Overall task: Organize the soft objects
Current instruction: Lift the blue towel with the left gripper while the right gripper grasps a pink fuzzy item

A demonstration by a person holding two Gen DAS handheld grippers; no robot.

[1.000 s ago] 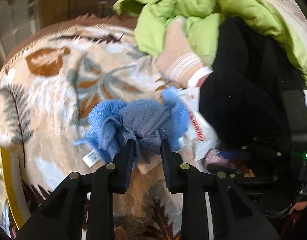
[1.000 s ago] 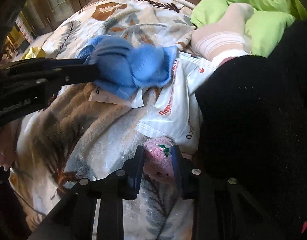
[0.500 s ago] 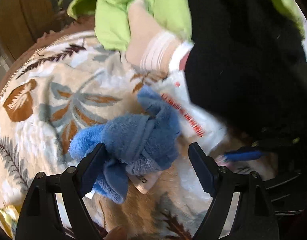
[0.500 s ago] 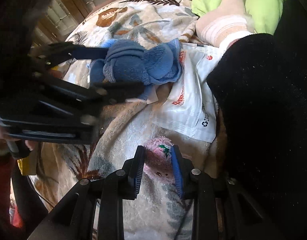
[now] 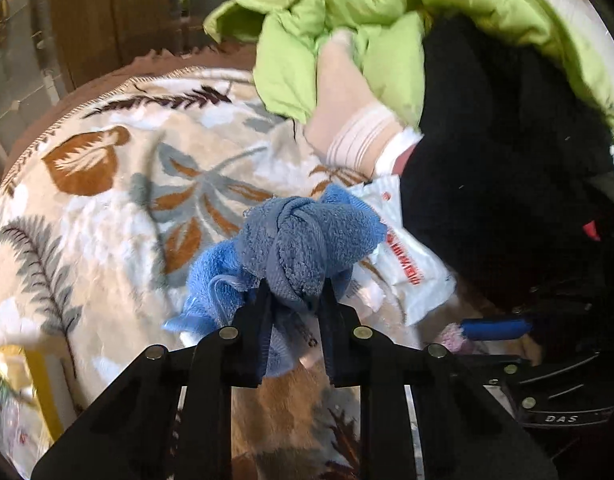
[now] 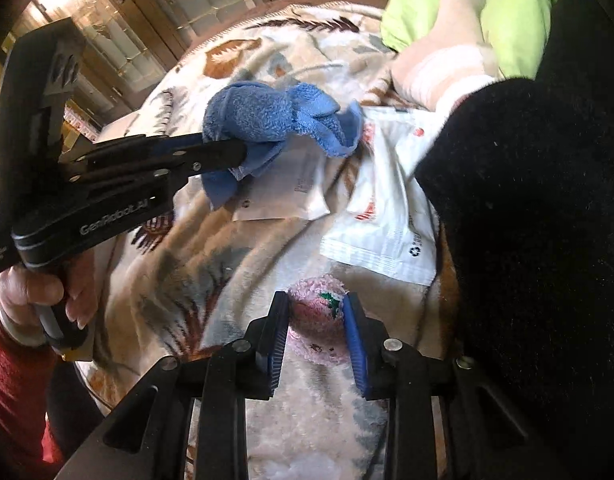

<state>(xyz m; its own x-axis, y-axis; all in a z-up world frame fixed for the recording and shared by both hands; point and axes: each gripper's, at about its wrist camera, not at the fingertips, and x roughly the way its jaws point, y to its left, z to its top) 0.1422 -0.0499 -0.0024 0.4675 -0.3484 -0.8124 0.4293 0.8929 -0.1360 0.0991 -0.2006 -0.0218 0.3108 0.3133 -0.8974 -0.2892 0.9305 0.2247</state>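
Observation:
A knotted blue towel [image 5: 303, 236] hangs just above the leaf-patterned blanket [image 5: 107, 208], and my left gripper [image 5: 296, 294] is shut on its lower folds. The right wrist view shows the same towel [image 6: 267, 120] lifted by the left gripper [image 6: 227, 152] from the left side. My right gripper [image 6: 315, 312] is shut on a small pink fluffy cloth [image 6: 317, 320] lying on the blanket [image 6: 211, 264]. Its blue-padded fingers [image 5: 493, 327] show low on the right in the left wrist view.
A white plastic packet [image 6: 387, 216] and a paper label [image 6: 283, 184] lie under the towel. A pink striped sock [image 5: 347, 120], a lime green padded jacket [image 5: 347, 20] and a large black garment [image 6: 539, 240] crowd the right. A hand [image 6: 31, 292] in a red sleeve holds the left gripper.
The left gripper, open around the blue towel half a second ago, has shut on it again and raised it slightly. The right gripper stays shut on the pink cloth.

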